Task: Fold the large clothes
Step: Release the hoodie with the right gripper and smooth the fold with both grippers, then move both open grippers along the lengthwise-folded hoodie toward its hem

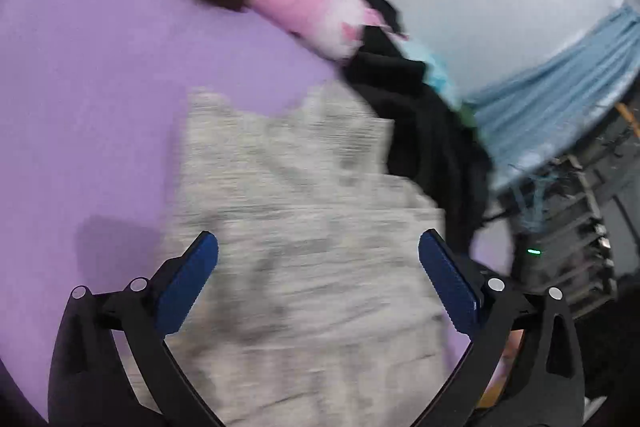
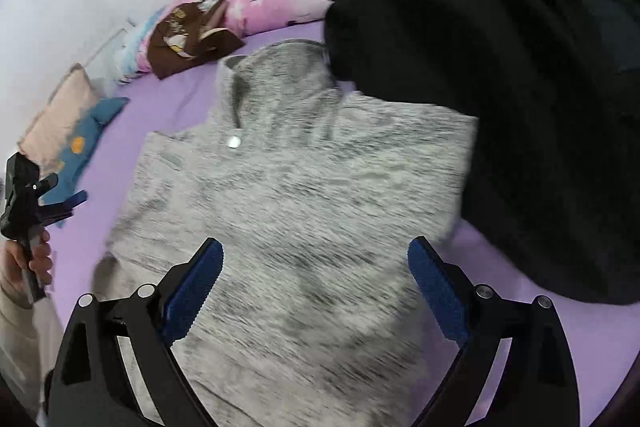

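Grey sweater [image 2: 288,195] lies spread flat on the purple bed [image 2: 168,107], its right edge tucked under a black garment [image 2: 500,67]. Left claw [image 1: 318,267] and right claw [image 2: 316,269] both hover above it, fingers wide apart, holding nothing.

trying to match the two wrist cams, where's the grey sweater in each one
Left wrist view: the grey sweater fills the lower centre, blurred, spread on the purple sheet under the open left gripper.
Right wrist view: the grey sweater lies in the centre and lower half, collar at the top, under the open right gripper.
Shared landmark: the black garment overlaps the sweater's right side in both.
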`<state>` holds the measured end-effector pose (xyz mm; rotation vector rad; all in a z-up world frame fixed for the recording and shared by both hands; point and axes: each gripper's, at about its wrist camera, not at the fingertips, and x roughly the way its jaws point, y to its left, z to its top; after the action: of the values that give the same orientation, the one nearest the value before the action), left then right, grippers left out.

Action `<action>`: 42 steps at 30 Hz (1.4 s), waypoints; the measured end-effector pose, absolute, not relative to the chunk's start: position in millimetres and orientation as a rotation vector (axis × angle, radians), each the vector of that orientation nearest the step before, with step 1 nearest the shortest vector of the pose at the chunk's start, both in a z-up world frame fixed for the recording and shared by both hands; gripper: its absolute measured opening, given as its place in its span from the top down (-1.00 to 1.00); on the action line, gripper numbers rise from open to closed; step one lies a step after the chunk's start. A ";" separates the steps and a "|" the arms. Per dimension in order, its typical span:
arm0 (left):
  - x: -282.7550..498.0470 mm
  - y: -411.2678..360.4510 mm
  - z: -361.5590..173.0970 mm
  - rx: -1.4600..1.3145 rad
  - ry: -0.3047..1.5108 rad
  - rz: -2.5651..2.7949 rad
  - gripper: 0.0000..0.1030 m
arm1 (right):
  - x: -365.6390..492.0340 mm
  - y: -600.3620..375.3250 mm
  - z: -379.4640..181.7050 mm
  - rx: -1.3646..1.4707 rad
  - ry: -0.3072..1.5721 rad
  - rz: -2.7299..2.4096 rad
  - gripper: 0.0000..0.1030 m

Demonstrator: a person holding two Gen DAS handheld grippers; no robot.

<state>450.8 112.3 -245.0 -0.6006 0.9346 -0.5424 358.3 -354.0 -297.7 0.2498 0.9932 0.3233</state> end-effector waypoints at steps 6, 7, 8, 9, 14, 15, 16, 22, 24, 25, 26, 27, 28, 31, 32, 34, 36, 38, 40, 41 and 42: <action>465.8 33.7 -292.5 -0.436 1.088 -0.497 -0.88 | 335.5 -344.4 -336.7 0.177 1.110 0.268 -0.79; 467.6 27.8 -304.3 -0.387 1.112 -0.439 -0.88 | 324.4 -342.7 -338.0 0.142 1.104 0.249 -0.81; 469.1 25.0 -317.4 -0.350 1.127 -0.394 -0.88 | 315.4 -341.8 -342.5 0.115 1.112 0.230 -0.85; 470.5 24.1 -327.2 -0.348 1.130 -0.396 -0.88 | 312.4 -342.0 -349.6 0.102 1.136 0.217 -0.86; 473.1 16.5 -351.7 -0.261 1.092 -0.414 -0.88 | 302.7 -355.1 -389.1 0.176 1.130 0.234 -0.91; 472.2 13.4 -351.9 -0.239 1.086 -0.412 -0.88 | 304.6 -355.3 -391.4 0.178 1.130 0.233 -0.91; 469.7 10.9 -349.3 -0.216 1.080 -0.412 -0.88 | 305.6 -355.8 -389.9 0.180 1.131 0.233 -0.91; 448.8 26.6 -312.5 -0.230 1.044 -0.381 -0.88 | 290.3 -374.0 -344.6 0.237 1.065 0.259 -0.88; 429.8 40.3 -296.3 -0.260 1.021 -0.401 -0.88 | 275.6 -382.0 -335.1 0.285 1.072 0.271 -0.88; 420.2 46.6 -292.4 -0.265 1.021 -0.405 -0.88 | 268.1 -382.4 -332.6 0.293 1.080 0.273 -0.88; 405.6 55.1 -287.0 -0.259 1.025 -0.403 -0.88 | 259.2 -382.8 -330.2 0.296 1.083 0.273 -0.88; 399.4 54.4 -285.9 -0.247 1.033 -0.396 -0.88 | 249.2 -384.0 -328.5 0.293 1.084 0.275 -0.88; 384.2 62.0 -285.0 -0.222 1.049 -0.380 -0.88 | 235.1 -385.0 -326.1 0.288 1.083 0.280 -0.88; 350.4 78.3 -288.5 -0.184 1.072 -0.347 -0.88 | 202.2 -376.3 -323.8 0.283 1.082 0.278 -0.88; 334.9 89.5 -292.1 -0.196 1.085 -0.334 -0.88 | 193.7 -376.2 -322.8 0.288 1.082 0.278 -0.88; 314.6 105.4 -295.8 -0.220 1.095 -0.311 -0.88 | 168.7 -380.9 -318.5 0.296 1.077 0.273 -0.88; 287.8 120.9 -300.7 -0.232 1.103 -0.277 -0.88 | 147.6 -381.6 -317.2 0.308 1.068 0.274 -0.88; 266.0 132.1 -305.7 -0.245 1.116 -0.256 -0.88 | 133.9 -384.3 -317.3 0.333 1.069 0.270 -0.88; 245.6 139.9 -311.0 -0.266 1.131 -0.237 -0.88 | 115.3 -386.5 -319.5 0.352 1.072 0.265 -0.88; 232.0 141.7 -313.2 -0.271 1.134 -0.236 -0.88 | 109.2 -387.5 -320.6 0.352 1.079 0.258 -0.88; 221.2 143.6 -313.4 -0.263 1.130 -0.232 -0.88 | 102.5 -387.8 -321.3 0.359 1.086 0.252 -0.88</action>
<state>221.2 143.6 -313.4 -0.2635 1.1304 -0.2320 102.5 -387.8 -321.3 0.3590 1.0861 0.2525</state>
